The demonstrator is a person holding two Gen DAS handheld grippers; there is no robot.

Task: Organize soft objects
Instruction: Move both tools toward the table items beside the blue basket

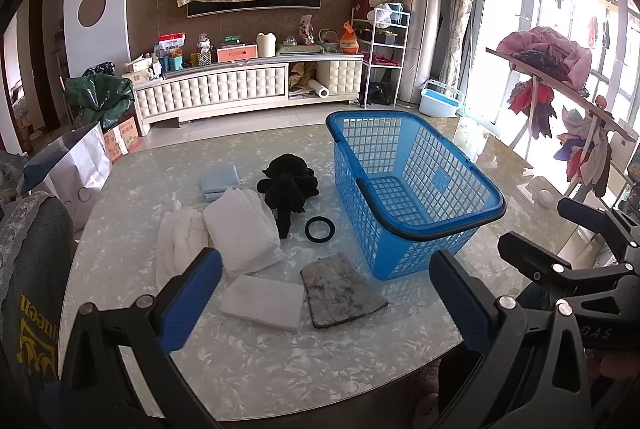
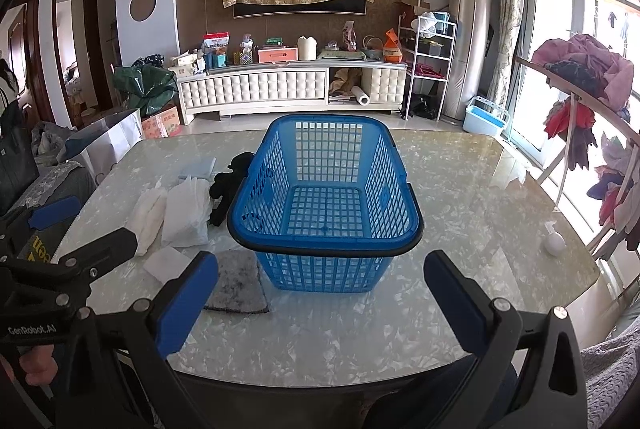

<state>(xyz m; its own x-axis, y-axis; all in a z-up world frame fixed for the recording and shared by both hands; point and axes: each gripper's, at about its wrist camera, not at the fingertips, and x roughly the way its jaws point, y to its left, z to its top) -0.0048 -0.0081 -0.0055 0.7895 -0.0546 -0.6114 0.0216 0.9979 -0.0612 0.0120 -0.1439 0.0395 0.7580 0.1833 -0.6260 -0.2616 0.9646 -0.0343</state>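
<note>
Soft things, a black cloth (image 1: 289, 185), white pads (image 1: 240, 233) and grey felt (image 1: 340, 289), lie on my table (image 1: 280, 357) left of the empty basket (image 2: 326, 205). Both my left gripper (image 1: 320, 293) and right gripper (image 2: 320, 293) hang spread, holding nothing.

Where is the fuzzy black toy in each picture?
Left wrist view: the black plush toy lies on the table in the middle of the picture, left of the blue plastic basket, above the black ring.
Right wrist view: the toy is left of centre, partly hidden behind the basket's left wall.
Shared landmark: the blue basket.
</note>
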